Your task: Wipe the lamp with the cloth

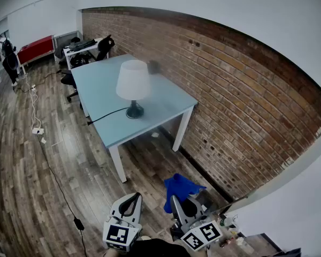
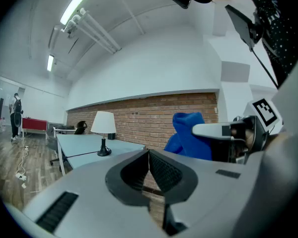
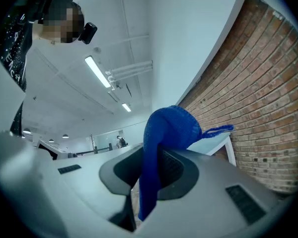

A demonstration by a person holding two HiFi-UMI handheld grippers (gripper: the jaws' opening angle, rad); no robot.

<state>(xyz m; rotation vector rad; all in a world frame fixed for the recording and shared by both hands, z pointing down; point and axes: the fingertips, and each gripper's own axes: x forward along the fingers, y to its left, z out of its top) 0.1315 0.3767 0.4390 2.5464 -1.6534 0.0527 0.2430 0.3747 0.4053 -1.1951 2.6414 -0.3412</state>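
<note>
A table lamp with a white shade (image 1: 132, 80) and a dark base (image 1: 134, 111) stands on the light blue table (image 1: 105, 93), far ahead of both grippers; the lamp (image 2: 103, 128) also shows in the left gripper view. My right gripper (image 1: 176, 203) is shut on a blue cloth (image 1: 180, 188), which bunches above its jaws (image 3: 166, 133) and hangs down between them. My left gripper (image 1: 132, 199) is shut with nothing in it, held low beside the right one. The cloth (image 2: 188, 135) appears to its right.
A brick wall (image 1: 219, 84) runs along the table's right side. A black cord (image 1: 106, 114) trails from the lamp off the table's front edge. A cable and power strip (image 1: 37, 130) lie on the wood floor. Desks, chairs and a person (image 1: 8, 55) are at the far end.
</note>
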